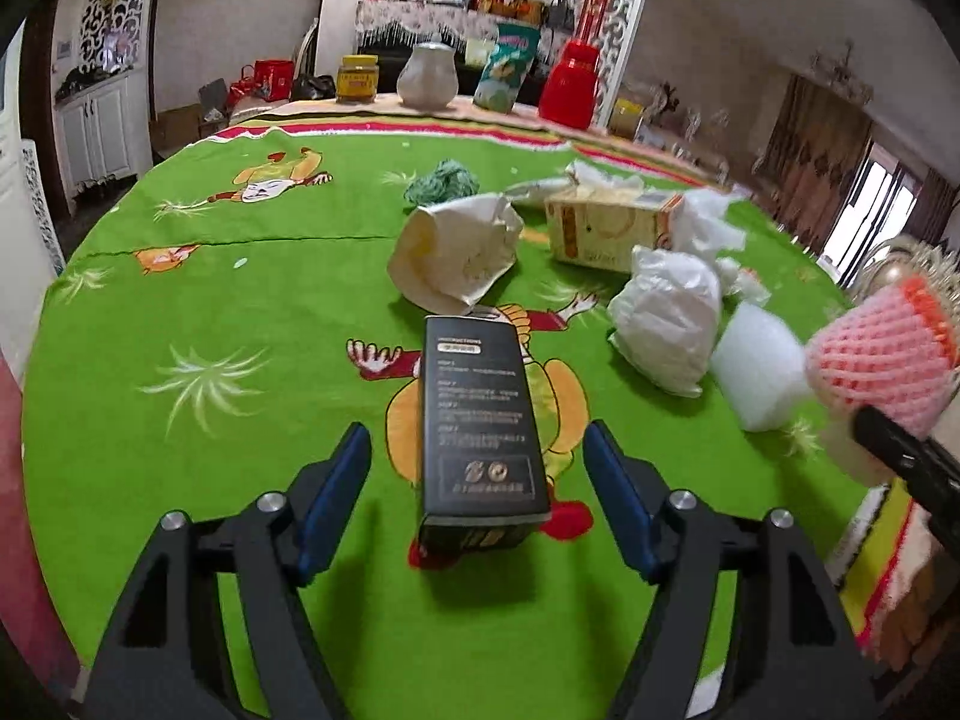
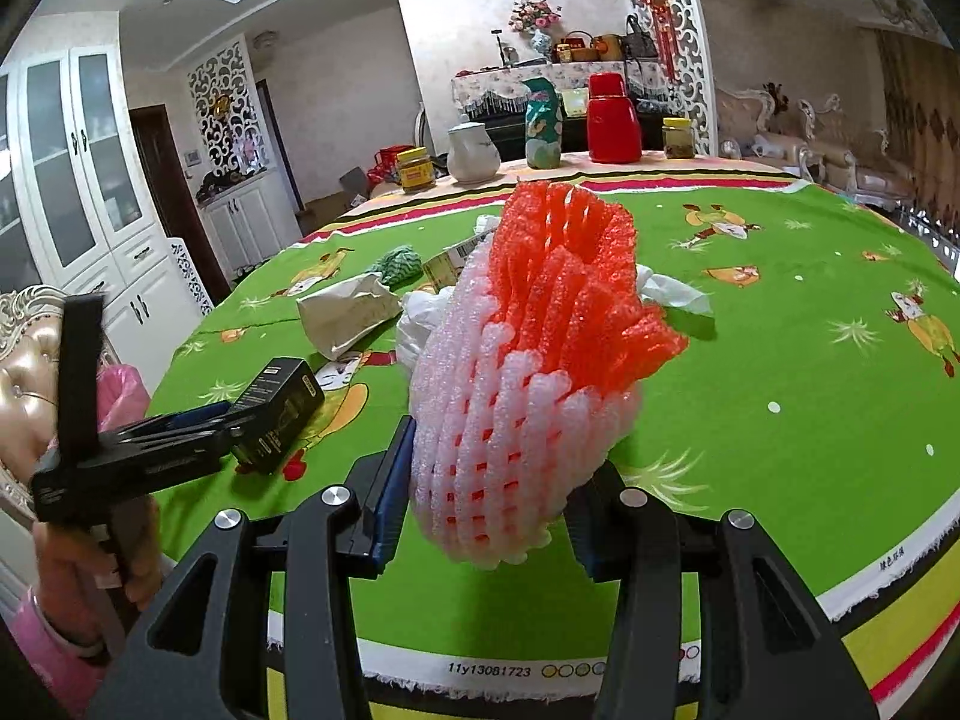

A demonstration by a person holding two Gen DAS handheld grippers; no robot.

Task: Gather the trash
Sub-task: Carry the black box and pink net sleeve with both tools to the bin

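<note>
Left gripper (image 1: 477, 504) released – a matte black carton (image 1: 480, 420) lies between its apart blue pads. Right gripper (image 2: 489, 504) clenches a spongy pink-and-orange foam net (image 2: 528, 372), apparently squashed.

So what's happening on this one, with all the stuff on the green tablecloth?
A person is clearing trash off a table with a claw in each hand. The right claw is shut on a pink and orange foam fruit net, held up above the tablecloth. The left claw is open around a black box, its pads not touching it. A crumpled paper bag, a carton and white plastic bags lie uncollected.
</note>
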